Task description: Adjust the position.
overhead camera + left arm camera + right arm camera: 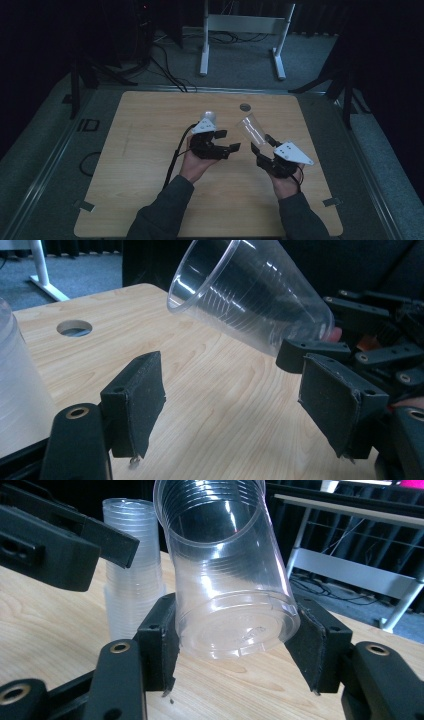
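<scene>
High view: a light wooden table (150, 165) with rounded corners stands on a grey floor (240, 60) in a dark room. A round hole (245, 107) sits near its far edge, and a white frame (245, 30) stands on the floor beyond, with cables beside it. The right gripper (263, 144) holds a clear cup (251, 129) above the table, right of centre. The cup is tilted, its long axis running from the base in the jaws up to the mouth, which points away and to the left. The left gripper (227, 141) hovers just beside it at centre table, and a stack of cups (209, 116) stands behind that gripper.

Left gripper view: the left gripper's (232, 407) jaws stand apart over bare wood, nothing between them. The cup (250, 295) lies nearly level above, mouth towards the hole (74, 328), base in the right gripper (320, 340) at right. It is empty. The stack (20, 390) shows at the left edge.

Right gripper view: the right gripper (235, 645) is clamped on the cup's (225, 580) base, a pad on either side. The cup rises away from the camera, leaning left, and holds nothing. The stack (132, 565) stands upright on the table behind, several cups nested inside one another. The left gripper (60, 540) shows at upper left.
</scene>
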Demonstrator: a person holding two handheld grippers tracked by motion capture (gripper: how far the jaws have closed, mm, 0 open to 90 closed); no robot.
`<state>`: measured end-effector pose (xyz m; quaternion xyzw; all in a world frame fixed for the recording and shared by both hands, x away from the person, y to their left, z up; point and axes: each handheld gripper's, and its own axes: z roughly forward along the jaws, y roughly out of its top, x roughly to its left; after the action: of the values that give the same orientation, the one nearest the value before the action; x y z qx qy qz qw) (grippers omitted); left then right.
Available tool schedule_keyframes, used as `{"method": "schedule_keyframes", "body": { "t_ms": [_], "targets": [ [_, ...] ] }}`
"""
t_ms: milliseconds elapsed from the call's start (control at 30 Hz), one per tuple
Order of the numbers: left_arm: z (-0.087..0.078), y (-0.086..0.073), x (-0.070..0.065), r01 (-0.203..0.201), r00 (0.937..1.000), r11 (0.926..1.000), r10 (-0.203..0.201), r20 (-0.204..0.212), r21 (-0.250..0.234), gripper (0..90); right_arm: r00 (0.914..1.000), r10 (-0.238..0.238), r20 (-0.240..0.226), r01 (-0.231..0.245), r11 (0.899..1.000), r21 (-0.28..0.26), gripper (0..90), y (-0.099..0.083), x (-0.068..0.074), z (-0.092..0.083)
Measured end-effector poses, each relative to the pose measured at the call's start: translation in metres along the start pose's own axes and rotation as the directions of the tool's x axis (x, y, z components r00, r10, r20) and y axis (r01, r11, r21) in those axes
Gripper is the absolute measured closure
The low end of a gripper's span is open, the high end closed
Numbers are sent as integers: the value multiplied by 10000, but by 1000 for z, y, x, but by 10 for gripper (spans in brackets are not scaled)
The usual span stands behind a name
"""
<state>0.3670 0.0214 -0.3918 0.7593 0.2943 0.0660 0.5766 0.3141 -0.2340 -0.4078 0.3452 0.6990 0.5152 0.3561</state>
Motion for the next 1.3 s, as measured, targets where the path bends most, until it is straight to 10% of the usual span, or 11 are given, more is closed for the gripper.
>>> {"method": "schedule_keyframes", "body": {
  "t_ms": [1300],
  "targets": [
    [22, 15, -8, 1467, 9881, 9880, -1440, 537, -492, 197, 9934, -6, 1150, 85, 9976, -682, 420, -7, 6, 0]
  ]
}}
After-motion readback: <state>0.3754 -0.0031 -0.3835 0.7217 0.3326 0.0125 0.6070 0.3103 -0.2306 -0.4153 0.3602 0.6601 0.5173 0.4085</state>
